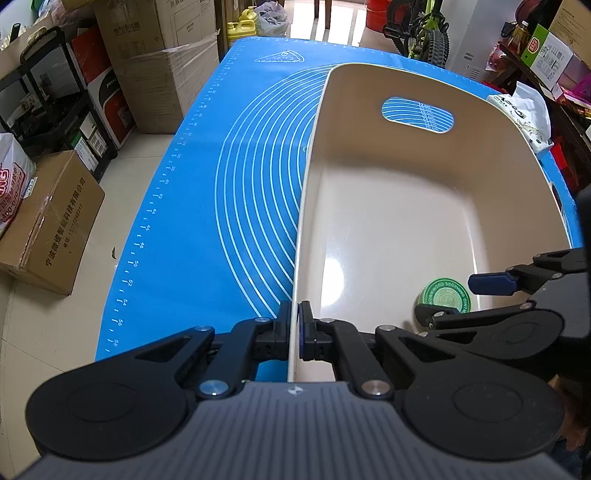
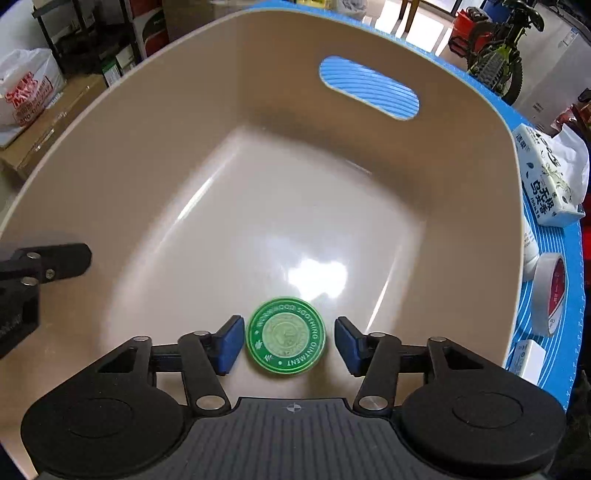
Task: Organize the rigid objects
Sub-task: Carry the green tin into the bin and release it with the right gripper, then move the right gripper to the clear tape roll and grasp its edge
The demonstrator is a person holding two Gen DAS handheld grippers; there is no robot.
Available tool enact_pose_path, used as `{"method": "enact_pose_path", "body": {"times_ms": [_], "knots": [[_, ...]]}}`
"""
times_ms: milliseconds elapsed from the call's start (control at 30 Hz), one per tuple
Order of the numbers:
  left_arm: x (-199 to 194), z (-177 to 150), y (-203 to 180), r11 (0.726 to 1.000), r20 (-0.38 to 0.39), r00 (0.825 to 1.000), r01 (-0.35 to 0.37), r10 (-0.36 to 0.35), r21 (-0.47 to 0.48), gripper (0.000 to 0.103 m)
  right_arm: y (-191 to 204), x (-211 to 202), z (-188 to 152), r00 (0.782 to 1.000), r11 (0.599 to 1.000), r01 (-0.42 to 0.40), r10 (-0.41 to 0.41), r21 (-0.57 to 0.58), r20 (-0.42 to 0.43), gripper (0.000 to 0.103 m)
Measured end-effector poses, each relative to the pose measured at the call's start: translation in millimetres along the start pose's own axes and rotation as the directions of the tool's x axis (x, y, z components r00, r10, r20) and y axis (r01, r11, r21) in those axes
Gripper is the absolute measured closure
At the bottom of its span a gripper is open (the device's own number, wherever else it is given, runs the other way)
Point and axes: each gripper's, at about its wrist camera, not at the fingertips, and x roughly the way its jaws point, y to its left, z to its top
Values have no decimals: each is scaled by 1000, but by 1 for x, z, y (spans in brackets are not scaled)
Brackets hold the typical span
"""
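Observation:
A beige plastic basin (image 1: 388, 177) with a handle slot stands on the blue mat (image 1: 229, 184). My left gripper (image 1: 295, 328) is shut on the basin's left rim. A round green ointment tin (image 2: 285, 336) lies flat on the basin floor near the front; it also shows in the left wrist view (image 1: 445, 295). My right gripper (image 2: 290, 341) is open inside the basin (image 2: 147, 147), its blue pads on either side of the tin with small gaps. The right gripper also shows in the left wrist view (image 1: 454, 299).
To the right of the basin on the mat (image 2: 561, 332) lie a tissue pack (image 2: 546, 177), a roll of white tape (image 2: 550, 291) and a small white box (image 2: 528, 358). Cardboard boxes (image 1: 51, 221) and shelves stand on the floor at left; a bicycle (image 1: 424, 29) stands behind.

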Motion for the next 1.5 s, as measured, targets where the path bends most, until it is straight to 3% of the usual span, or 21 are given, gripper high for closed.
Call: {"method": "enact_pose_path", "body": {"times_ms": [200, 267, 400, 533, 600, 733, 833, 967, 1200, 1500], "knots": [[0, 0, 0, 1000, 1, 1000, 0, 0, 0, 98, -7, -38, -5, 990, 999, -50, 50, -6, 130, 31], [0, 0, 0, 1000, 0, 1000, 0, 0, 0, 98, -12, -59, -10, 976, 999, -54, 54, -3, 210, 22], [0, 0, 0, 1000, 1, 1000, 1, -1, -1, 98, -30, -100, -18, 939, 999, -35, 35, -4, 343, 20], [0, 0, 0, 1000, 0, 1000, -1, 1, 2, 98, -64, -123, -21, 910, 999, -31, 12, 39, 415, 9], [0, 0, 1, 1000, 0, 1000, -1, 1, 3, 98, -86, -124, -23, 900, 999, -16, -7, 50, 435, 8], [0, 0, 1, 1000, -1, 1000, -1, 1, 1, 98, -127, -109, -23, 909, 996, 37, -68, 82, 410, 9], [0, 0, 0, 1000, -1, 1000, -1, 1, 2, 98, -154, -94, -29, 925, 996, 15, -46, 85, 378, 8], [0, 0, 0, 1000, 0, 1000, -5, 5, 3, 98, -180, -72, -41, 921, 995, 0, -39, 101, 387, 9], [1, 0, -2, 1000, 1, 1000, -8, 8, 8, 98, -209, -21, -44, 943, 990, 67, -103, 122, 317, 13], [2, 1, -2, 1000, -4, 1000, -8, 8, 8, 98, -222, 24, -42, 943, 982, 105, -148, 156, 296, 28]]}}
